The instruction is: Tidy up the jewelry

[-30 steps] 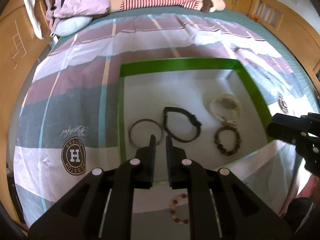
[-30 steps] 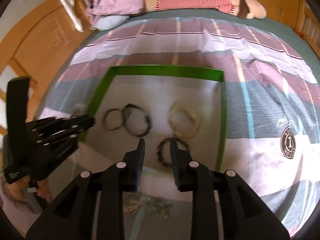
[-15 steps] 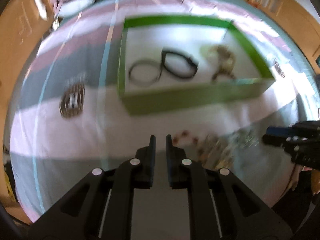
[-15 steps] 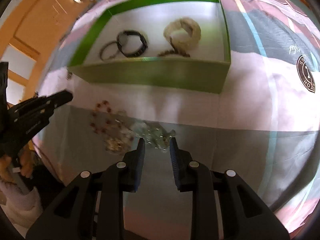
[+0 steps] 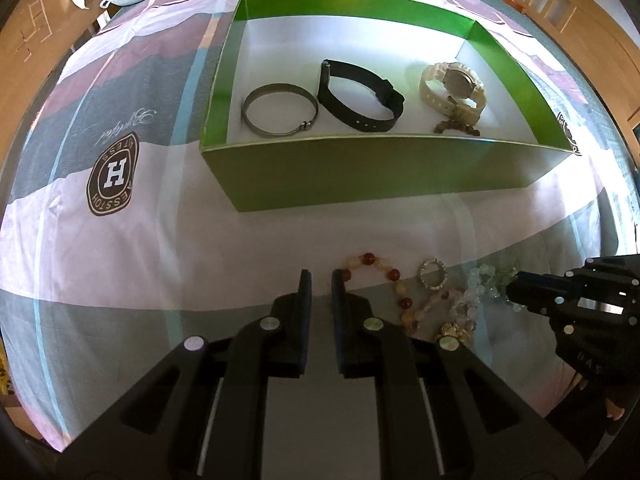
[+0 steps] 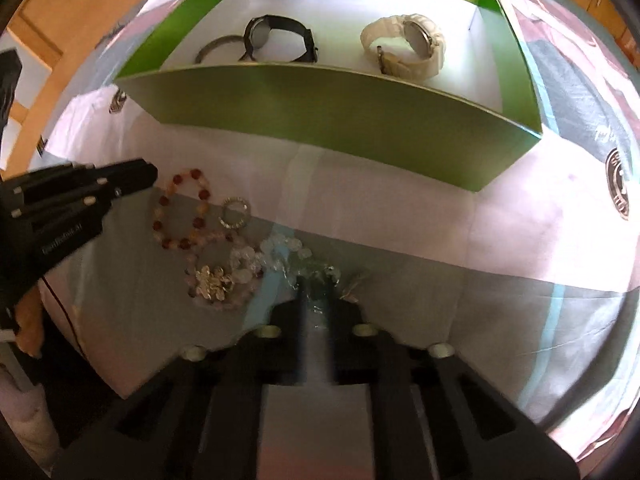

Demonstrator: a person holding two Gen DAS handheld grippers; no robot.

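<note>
1. A green box [image 5: 360, 176] sits on a striped bedspread [image 5: 120, 240]; it serves as the landmark here.
2. Inside the box, by its left wall, lies a metal bangle [image 5: 279, 115].
3. Just right of the bangle, touching or nearly so, is a black watch [image 5: 360, 96].
4. Toward the box's right wall rests a cream watch [image 5: 454, 88], with a dark bead bracelet [image 5: 456, 127] against its near side, close to the front wall.
5. Outside, in front of the front wall, loose jewelry lies on the bedspread: a red-and-cream bead bracelet [image 6: 180, 216], a small sparkly ring [image 6: 235, 213] beside it, a gold cluster [image 6: 212, 280] among pale pink beads, and a clear crystal strand [image 6: 280, 252].
6. The left gripper [image 5: 319, 276] hovers in front of the box over the bedspread, jaws narrow with a slim gap and nothing between them; its tips sit just beside the red-and-cream bracelet.
7. The right gripper [image 6: 316, 284] is low at the crystal strand's end, jaws narrow; crystals show between the blurred tips, but whether they are pinched I cannot tell.
</note>
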